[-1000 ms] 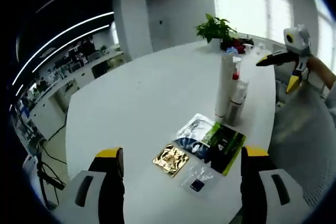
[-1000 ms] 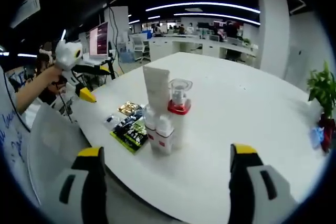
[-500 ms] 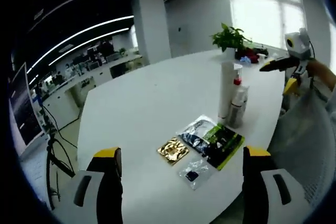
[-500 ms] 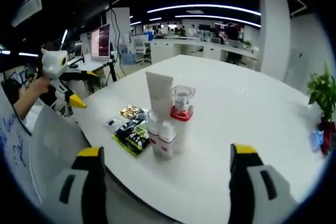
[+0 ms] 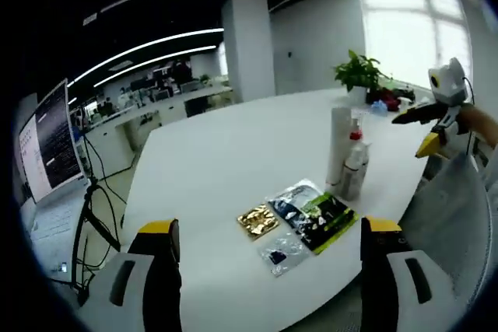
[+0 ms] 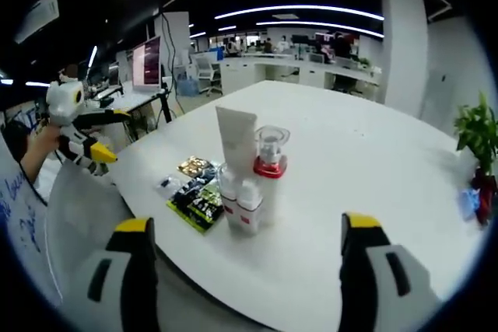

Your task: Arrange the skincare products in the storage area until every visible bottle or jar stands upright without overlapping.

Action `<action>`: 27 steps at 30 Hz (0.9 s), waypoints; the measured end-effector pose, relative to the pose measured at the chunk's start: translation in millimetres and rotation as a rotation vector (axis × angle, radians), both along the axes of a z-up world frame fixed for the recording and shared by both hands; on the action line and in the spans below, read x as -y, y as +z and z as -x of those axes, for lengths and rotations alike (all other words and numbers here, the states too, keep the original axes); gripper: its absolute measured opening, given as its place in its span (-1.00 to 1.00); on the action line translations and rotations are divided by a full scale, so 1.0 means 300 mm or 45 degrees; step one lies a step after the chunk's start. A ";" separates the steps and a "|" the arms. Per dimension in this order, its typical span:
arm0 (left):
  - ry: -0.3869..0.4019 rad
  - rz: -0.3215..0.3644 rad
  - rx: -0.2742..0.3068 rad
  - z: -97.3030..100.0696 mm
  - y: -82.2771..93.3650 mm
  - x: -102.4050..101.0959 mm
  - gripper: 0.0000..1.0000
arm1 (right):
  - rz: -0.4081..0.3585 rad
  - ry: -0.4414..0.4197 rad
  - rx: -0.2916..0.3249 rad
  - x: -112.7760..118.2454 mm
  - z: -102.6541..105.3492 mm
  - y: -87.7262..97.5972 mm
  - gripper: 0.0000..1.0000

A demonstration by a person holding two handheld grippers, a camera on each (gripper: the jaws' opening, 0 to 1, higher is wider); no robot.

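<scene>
Standing upright beside the sachets (image 6: 193, 189) on the white table (image 6: 350, 176): tube (image 6: 236, 139), bottles (image 6: 241, 200); left gripper (image 5: 268, 250) and right gripper (image 6: 245, 266) released, empty.

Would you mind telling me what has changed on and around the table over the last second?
The left gripper has drawn back from the table: the right gripper view shows it further off, and in its own view the products look smaller. Nothing was grasped or released. The right gripper stayed put, jaws open. The tall white tube, the red-collared pump bottle, the small white bottles and the flat sachets did not move.
</scene>
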State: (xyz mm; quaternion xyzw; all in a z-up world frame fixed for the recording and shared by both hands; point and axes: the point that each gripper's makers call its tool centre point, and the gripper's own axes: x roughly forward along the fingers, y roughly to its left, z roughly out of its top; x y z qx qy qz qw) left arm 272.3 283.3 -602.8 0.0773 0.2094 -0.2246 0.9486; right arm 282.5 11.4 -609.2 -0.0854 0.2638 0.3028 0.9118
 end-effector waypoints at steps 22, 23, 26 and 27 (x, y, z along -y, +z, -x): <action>0.079 -0.022 -0.010 0.042 -0.006 -0.028 0.89 | 0.016 0.004 -0.014 0.007 0.001 -0.011 0.99; 0.078 -0.020 -0.008 0.042 -0.004 -0.027 0.89 | 0.016 0.003 -0.015 0.007 -0.001 -0.009 0.99; 0.077 -0.014 -0.004 0.040 0.003 -0.028 0.89 | 0.017 0.004 -0.010 0.006 -0.006 -0.006 0.99; 0.077 -0.014 -0.005 0.040 0.004 -0.029 0.89 | 0.018 0.006 -0.009 0.004 -0.007 -0.005 0.99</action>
